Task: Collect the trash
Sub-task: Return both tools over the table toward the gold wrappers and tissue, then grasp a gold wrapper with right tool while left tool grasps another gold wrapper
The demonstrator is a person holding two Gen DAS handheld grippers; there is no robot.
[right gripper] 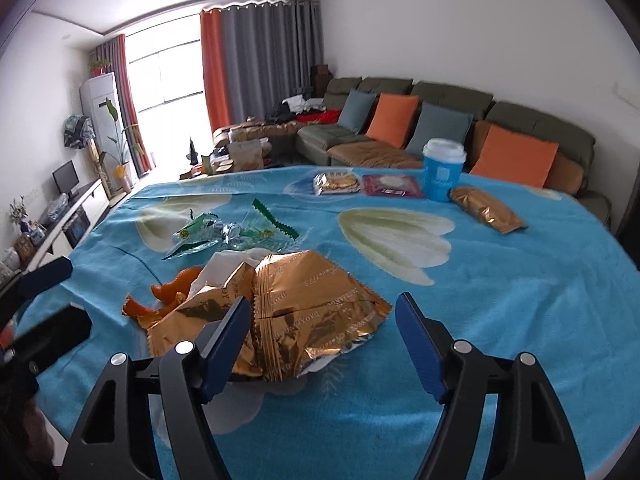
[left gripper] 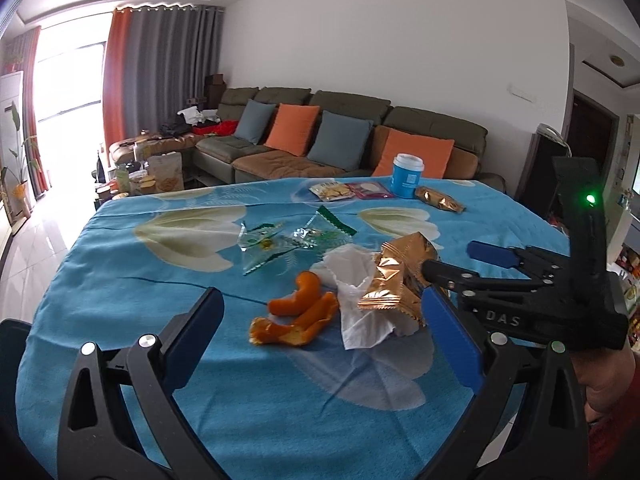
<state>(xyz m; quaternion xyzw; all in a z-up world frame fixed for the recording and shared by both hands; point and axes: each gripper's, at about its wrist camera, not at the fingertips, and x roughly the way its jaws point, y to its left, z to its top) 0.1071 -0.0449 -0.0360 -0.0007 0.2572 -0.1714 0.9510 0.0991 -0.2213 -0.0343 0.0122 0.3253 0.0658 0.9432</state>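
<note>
A crumpled gold foil wrapper point(right gripper: 304, 312) lies on a white tissue point(left gripper: 356, 280) on the blue flowered tablecloth point(right gripper: 520, 320); it also shows in the left wrist view point(left gripper: 396, 280). Orange peel point(left gripper: 298, 312) lies just left of the tissue, and also shows in the right wrist view point(right gripper: 168, 296). Clear green-edged wrappers point(left gripper: 288, 240) lie behind. My right gripper point(right gripper: 324, 340) is open, its fingers either side of the gold wrapper's near edge. My left gripper point(left gripper: 324, 332) is open and empty, in front of the peel and tissue.
At the table's far side stand a blue cup with a white lid point(right gripper: 442, 170), a sealed gold snack pack point(right gripper: 486, 210), a biscuit pack point(right gripper: 336, 184) and a red packet point(right gripper: 392, 186). A sofa with cushions point(right gripper: 440, 120) lies beyond the table.
</note>
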